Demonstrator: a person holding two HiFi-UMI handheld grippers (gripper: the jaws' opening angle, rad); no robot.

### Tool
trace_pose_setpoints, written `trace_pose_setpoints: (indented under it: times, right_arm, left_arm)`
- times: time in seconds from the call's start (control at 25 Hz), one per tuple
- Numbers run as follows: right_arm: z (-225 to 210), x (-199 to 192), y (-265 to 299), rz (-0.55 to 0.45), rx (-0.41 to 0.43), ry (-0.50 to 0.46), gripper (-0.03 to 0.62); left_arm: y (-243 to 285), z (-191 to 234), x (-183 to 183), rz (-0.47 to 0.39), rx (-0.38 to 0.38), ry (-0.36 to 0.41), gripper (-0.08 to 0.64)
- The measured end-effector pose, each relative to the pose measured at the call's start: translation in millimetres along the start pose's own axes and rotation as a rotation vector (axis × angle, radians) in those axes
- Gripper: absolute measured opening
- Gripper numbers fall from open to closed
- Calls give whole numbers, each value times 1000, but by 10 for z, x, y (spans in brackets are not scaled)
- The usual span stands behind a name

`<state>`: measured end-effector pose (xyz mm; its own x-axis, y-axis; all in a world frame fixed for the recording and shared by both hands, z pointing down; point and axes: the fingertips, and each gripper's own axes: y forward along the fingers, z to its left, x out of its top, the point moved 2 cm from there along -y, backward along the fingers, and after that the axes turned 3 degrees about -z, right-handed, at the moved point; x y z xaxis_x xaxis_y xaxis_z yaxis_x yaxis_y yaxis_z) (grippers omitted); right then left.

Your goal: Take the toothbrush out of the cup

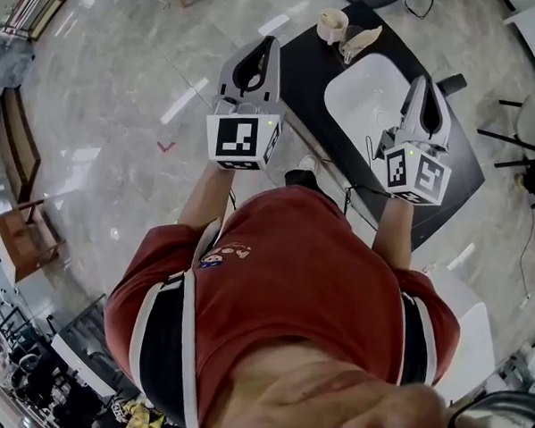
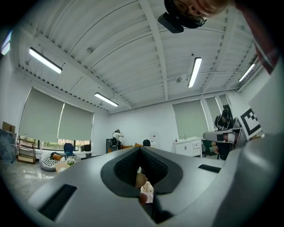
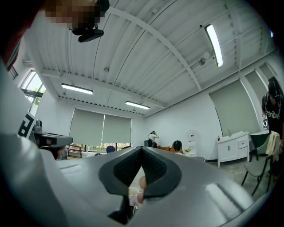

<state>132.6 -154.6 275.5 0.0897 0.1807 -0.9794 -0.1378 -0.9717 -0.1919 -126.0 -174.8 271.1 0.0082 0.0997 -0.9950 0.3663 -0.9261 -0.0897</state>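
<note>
At 9 o'clock in the head view a brown wooden piece of furniture point(image 1: 18, 235) stands on the grey polished floor point(image 1: 111, 127), which carries a small red mark point(image 1: 166, 147).

Your left gripper point(image 1: 266, 44) has its jaws pressed together with nothing between them. The cube behind it bears a black-and-white square marker, and no writing can be read there. The small print on your red shirt point(image 1: 289, 288) is too small to make out.

At 1 o'clock from that gripper, the cream cup point(image 1: 332, 24) stands at the 12 o'clock end of the dark counter point(image 1: 310, 81). It is well apart from both grippers, and a beige thing point(image 1: 363, 41) lies just beside it. The toothbrush is too small to tell. A white basin point(image 1: 369, 96) is set into the counter at 5 o'clock from the cup.

Your right gripper point(image 1: 421, 81) is over the basin's 3 o'clock edge, jaws likewise closed and empty.

Only the gripper views show the room above floor level. They take in a ribbed white ceiling with strip lights point(image 2: 195, 71), drawn blinds point(image 2: 57, 126), a white cabinet point(image 3: 233, 148) and people far off.
</note>
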Motion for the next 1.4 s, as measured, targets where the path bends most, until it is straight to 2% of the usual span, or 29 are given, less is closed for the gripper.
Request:
trace_pose_setpoints:
  times: [0.32,0.56,0.92,1.2,1.4]
  right_arm:
    - [-145,-279,280,31,53,52,11]
    - [-182,-508,424,71,60,71,11]
    - [-126,-1106,742,180,44,88,39]
    - [-90,-1835,910,343,94,142,189]
    - [-62,-2234,1016,424,104,170,238]
  left_arm:
    - [390,-208,-165,23,7,-10,5]
    - [579,-285,-307,56,-22,-15,5]
    - [986,-197,-802,112,-78,-43,5]
    - [1222,-107,-1223,171,-92,-73,5]
    - [1327,-12,-1409,206,-93,-86,5]
